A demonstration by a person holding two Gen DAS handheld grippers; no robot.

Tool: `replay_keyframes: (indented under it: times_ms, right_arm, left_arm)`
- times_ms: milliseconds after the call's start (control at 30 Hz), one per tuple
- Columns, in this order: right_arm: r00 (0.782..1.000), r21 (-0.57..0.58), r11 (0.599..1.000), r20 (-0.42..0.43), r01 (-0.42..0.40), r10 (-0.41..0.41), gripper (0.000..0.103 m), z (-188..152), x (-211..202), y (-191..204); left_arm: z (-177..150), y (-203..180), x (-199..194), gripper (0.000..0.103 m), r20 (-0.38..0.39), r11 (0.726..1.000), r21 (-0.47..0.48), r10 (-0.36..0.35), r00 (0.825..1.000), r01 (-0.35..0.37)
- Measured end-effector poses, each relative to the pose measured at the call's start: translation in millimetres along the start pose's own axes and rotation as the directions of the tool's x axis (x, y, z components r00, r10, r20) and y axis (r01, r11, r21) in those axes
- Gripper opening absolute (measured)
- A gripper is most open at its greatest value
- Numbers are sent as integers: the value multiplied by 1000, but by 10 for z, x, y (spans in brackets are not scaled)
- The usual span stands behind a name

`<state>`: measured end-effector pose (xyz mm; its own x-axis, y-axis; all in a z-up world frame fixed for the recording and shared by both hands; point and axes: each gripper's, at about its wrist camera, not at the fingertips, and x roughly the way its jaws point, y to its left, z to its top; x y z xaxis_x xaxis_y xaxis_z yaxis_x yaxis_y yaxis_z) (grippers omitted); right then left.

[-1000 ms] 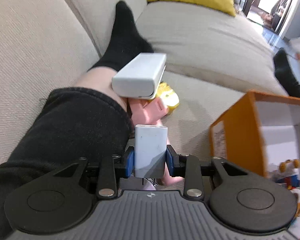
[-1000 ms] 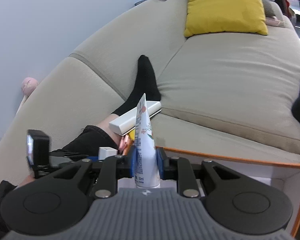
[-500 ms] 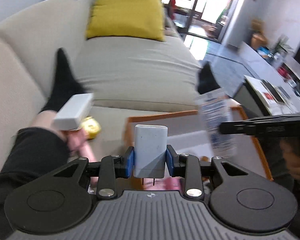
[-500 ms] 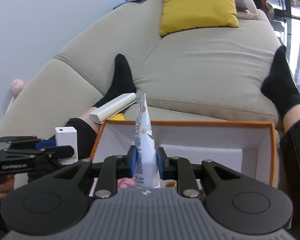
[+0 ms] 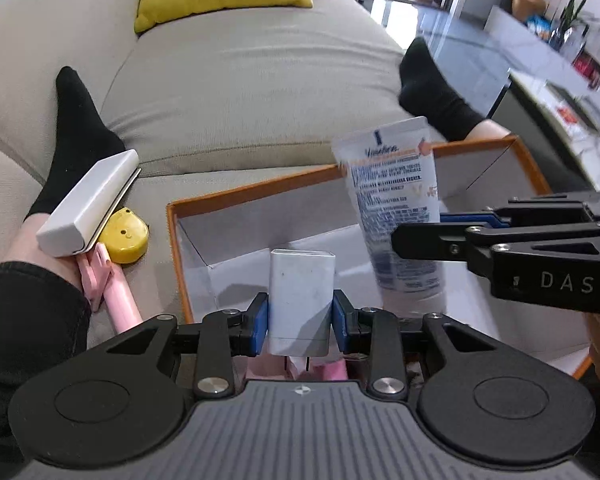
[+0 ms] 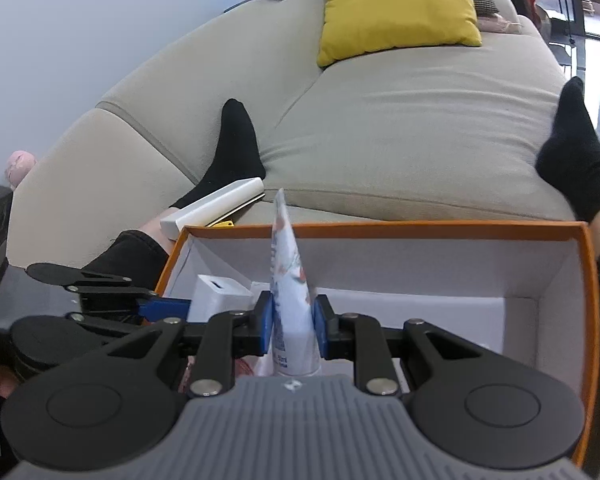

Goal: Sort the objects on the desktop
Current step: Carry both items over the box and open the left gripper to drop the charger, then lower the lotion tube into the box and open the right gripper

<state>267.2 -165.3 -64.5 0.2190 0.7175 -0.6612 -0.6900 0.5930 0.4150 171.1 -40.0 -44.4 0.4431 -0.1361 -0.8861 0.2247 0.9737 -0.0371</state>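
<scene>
The left gripper (image 5: 300,316) is clamped on the white charger (image 5: 302,296); the right gripper (image 6: 293,326) is clamped on the lotion tube (image 6: 290,292). Both items hang above the orange box (image 6: 380,227). Lower each clear of the walls and each other, then release.

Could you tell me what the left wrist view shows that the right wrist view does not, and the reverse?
Only the left wrist view: the pink object and the whole yellow tape measure beside the box.

Only the right wrist view: the bluish wall behind the sofa.

Both: the orange box, the white charger in the left hand-held gripper, the lotion tube in the right hand-held gripper, and the yellow cushion.
</scene>
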Motion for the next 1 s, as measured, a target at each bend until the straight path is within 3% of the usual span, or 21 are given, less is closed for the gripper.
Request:
replay_keyframes:
  times_ms: [100,267,400,633,767,1000]
  right_arm:
    - [1000,-12,1000,-6,-26,26,23,-16,115,-21]
    - [999,-60,998,-37,-5,3,23,-44,270,-9]
    - [998,-81,997,-65,10,-15,23,-66,350,-35]
    - [991,-85,996,-122,39,-49,23,-114,416,-43]
    - [988,-75,996,-141,45,-56,23,-130,463,-49]
    - [986,-69,996,-156,57,-67,24,-135,477,-57]
  left_arm:
    - [6,-55,91,37,-9,999,35,36,999,-36]
    - [-8,-124,213,37,-36,991,89,100,994,-96]
    - [-27,-216,295,37,-20,970,165,183,983,-177]
    - [-109,-322,358,40,1,931,265,262,965,-253]
    - [-146,-380,374,41,23,910,304,288,957,-281]
    - [-170,-391,367,49,42,911,327,253,967,-252]
